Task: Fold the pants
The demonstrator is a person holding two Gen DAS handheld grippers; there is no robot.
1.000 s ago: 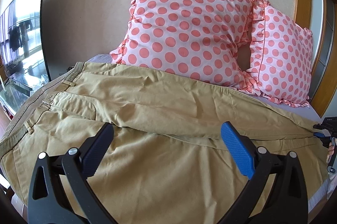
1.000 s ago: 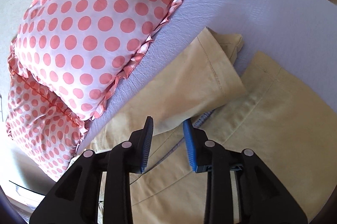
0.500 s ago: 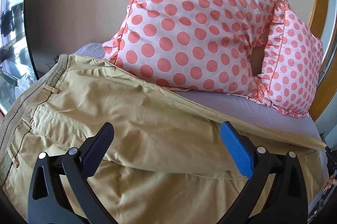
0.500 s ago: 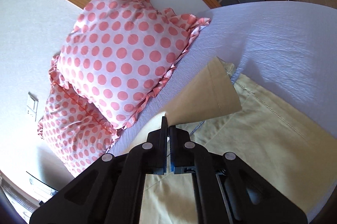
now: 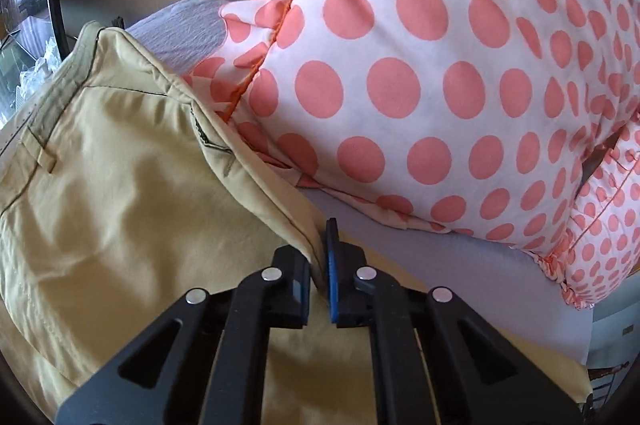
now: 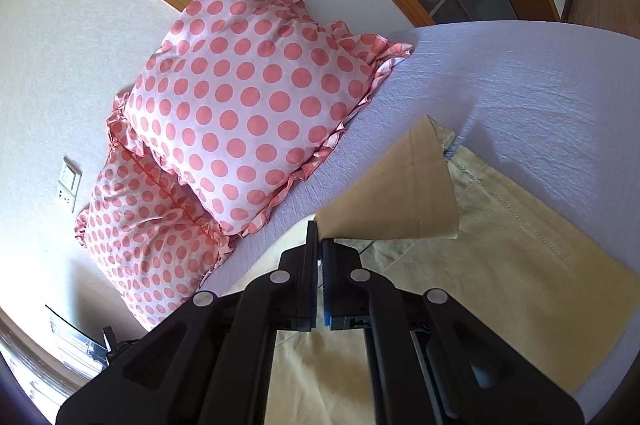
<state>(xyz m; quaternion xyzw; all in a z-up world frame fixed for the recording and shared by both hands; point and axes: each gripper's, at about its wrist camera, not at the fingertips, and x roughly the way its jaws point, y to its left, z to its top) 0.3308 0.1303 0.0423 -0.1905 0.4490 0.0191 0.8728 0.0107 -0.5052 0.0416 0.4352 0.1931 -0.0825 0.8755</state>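
Both claws (image 5: pixel 319 257) (image 6: pixel 320 245) pinch lifted pants (image 5: pixel 120 209) edge.

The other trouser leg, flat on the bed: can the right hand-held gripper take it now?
Probably not yet: the right hand-held gripper is shut on the raised leg's hem, though nothing covers the flat leg.

Both wrist views look closely along their tools across the bed (image 6: pixel 540 73), sharing the dotted pillows (image 5: pixel 420 73).

Pants (image 5: pixel 120 225) on bed (image 6: pixel 540 73), before pillows (image 6: pixel 248 113)
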